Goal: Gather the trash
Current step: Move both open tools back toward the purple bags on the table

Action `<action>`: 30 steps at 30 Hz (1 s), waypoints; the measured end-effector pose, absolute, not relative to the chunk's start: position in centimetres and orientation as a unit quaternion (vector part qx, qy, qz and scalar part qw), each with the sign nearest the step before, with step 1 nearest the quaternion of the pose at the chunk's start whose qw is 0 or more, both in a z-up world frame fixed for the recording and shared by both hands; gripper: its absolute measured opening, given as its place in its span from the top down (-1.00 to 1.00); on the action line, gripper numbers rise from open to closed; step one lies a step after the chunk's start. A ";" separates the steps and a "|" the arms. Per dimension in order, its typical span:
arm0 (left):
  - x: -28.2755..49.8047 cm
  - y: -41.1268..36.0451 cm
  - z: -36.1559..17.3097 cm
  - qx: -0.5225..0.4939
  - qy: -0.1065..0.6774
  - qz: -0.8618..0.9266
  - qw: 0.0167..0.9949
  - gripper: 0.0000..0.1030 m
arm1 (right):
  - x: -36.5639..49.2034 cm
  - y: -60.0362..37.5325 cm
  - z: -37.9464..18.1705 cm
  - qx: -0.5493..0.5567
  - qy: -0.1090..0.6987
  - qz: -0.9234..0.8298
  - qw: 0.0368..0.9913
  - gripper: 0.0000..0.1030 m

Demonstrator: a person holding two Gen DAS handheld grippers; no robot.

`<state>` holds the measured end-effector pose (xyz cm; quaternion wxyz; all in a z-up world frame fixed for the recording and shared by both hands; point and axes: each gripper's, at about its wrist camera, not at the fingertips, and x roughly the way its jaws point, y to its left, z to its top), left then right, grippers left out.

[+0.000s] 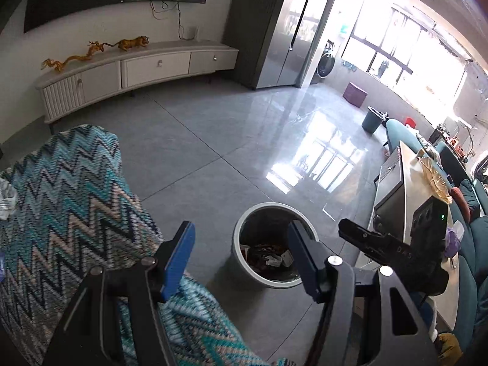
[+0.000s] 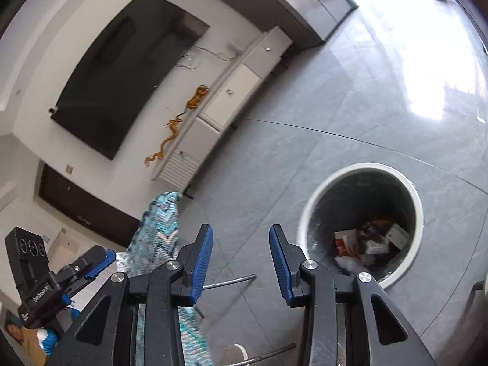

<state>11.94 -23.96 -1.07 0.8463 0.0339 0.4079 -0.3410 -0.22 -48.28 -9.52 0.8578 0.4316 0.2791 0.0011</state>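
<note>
A round white-rimmed trash bin (image 1: 274, 205) stands on the grey tile floor, with wrappers and paper scraps (image 1: 270, 257) lying at its bottom. My left gripper (image 1: 241, 225) hovers above and in front of it, jaws open, nothing between the blue pads. The right gripper (image 1: 347, 227) shows as a black body just right of the bin. In the right wrist view the bin (image 2: 360, 167) sits to the right with the trash (image 2: 366, 244) inside. My right gripper (image 2: 241, 228) is open and empty over bare floor left of the bin. The left gripper (image 2: 99, 263) appears at lower left.
A chair draped in a blue zigzag blanket (image 1: 76, 198) stands close on the left; its metal legs (image 2: 228, 282) show below. A low table (image 1: 421, 201) and teal sofa (image 1: 469, 244) lie to the right. A TV cabinet (image 1: 152, 67), dark bucket (image 1: 372, 119) and purple stool (image 1: 354, 93) stand farther off.
</note>
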 end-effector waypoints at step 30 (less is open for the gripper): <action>7.6 10.9 -2.7 -0.040 0.403 -0.115 0.907 -0.35 | 1.1 -29.8 0.0 0.317 0.313 0.157 0.882 0.15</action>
